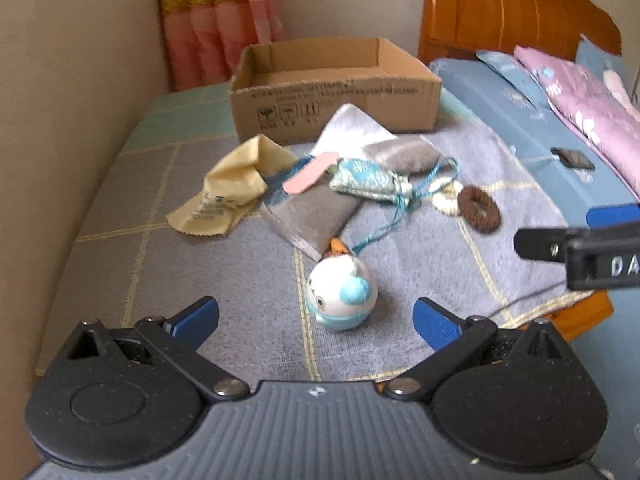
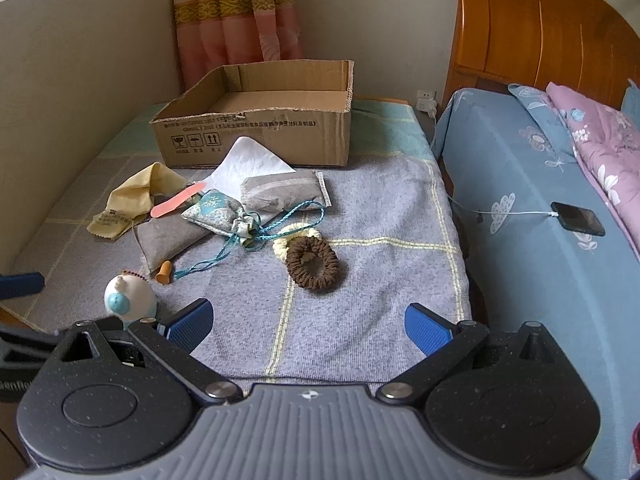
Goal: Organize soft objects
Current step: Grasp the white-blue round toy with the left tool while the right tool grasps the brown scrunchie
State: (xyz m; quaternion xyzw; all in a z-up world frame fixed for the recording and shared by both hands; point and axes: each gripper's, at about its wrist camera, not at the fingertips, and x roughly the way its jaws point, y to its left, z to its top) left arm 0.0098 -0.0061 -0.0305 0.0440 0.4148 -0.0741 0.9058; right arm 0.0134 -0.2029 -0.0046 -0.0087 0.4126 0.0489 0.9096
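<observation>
- left gripper (image 1: 316,318) spread wide and empty, the round white toy (image 1: 341,294) lying just ahead between its fingers.
- right gripper (image 2: 308,326) also wide open, holding nothing; the brown scrunchie (image 2: 313,263) sits ahead of it.
- cardboard box (image 2: 256,136) stands empty behind the pile.
- risk: the toy (rounded) may roll from an off-centre pinch; the teal cord (image 2: 280,226) could drag the patterned pouch (image 2: 218,212) along.

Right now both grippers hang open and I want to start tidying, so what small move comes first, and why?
Probably ease the left gripper forward around the round white toy: it lies nearest, straight between the open fingers, and the cardboard box looks empty.
</observation>
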